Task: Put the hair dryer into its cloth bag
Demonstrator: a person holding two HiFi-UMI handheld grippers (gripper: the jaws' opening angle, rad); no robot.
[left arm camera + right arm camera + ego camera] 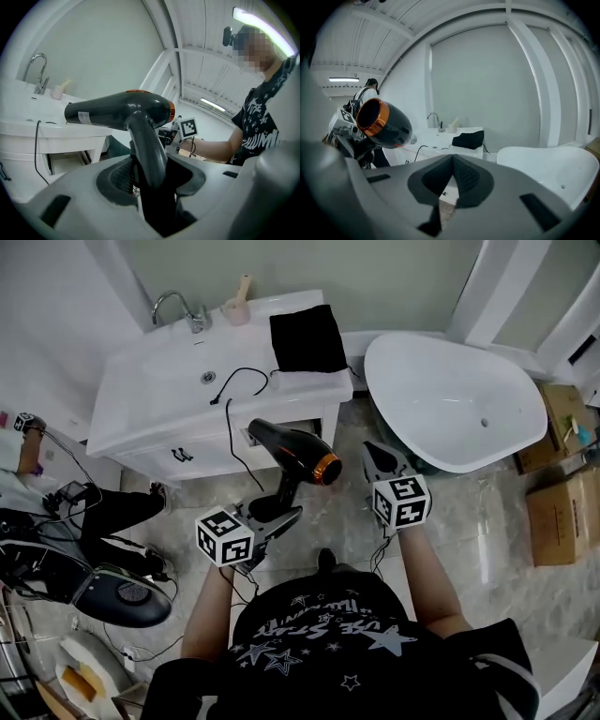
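The hair dryer (292, 452) is held up in the middle of the head view, in front of the white bench (150, 395). Its barrel is laid on a slant, long axis running from upper left to lower right, and the orange-ringed end is pointed to the lower right, towards the right claw (380, 454). The handle is dropped down and left from the barrel, straight into the left claw (275, 514).

In the left gripper view the grip is seen plainly: the left claw (151, 180) is clamped on the dryer's handle (149, 150), a pad pressed on either side, with the barrel stretched level across the frame above it. In the right gripper view the right claw (451, 165) is closed on nothing, pads met tip to tip, and the dryer (382, 123) is seen at the left of the frame with its orange ring turned to the camera.

Both forearms are stretched up from the bottom edge of the head view, the left one angled in, the right one nearly straight, claws tipped a little downward.

The black cloth bag (307, 337) is laid flat on the bench's right end, top centre, well apart from the dryer. A black cord (240, 379) is trailed across the bench top and down its front. A white bathtub (455, 404) is seen at the upper right.
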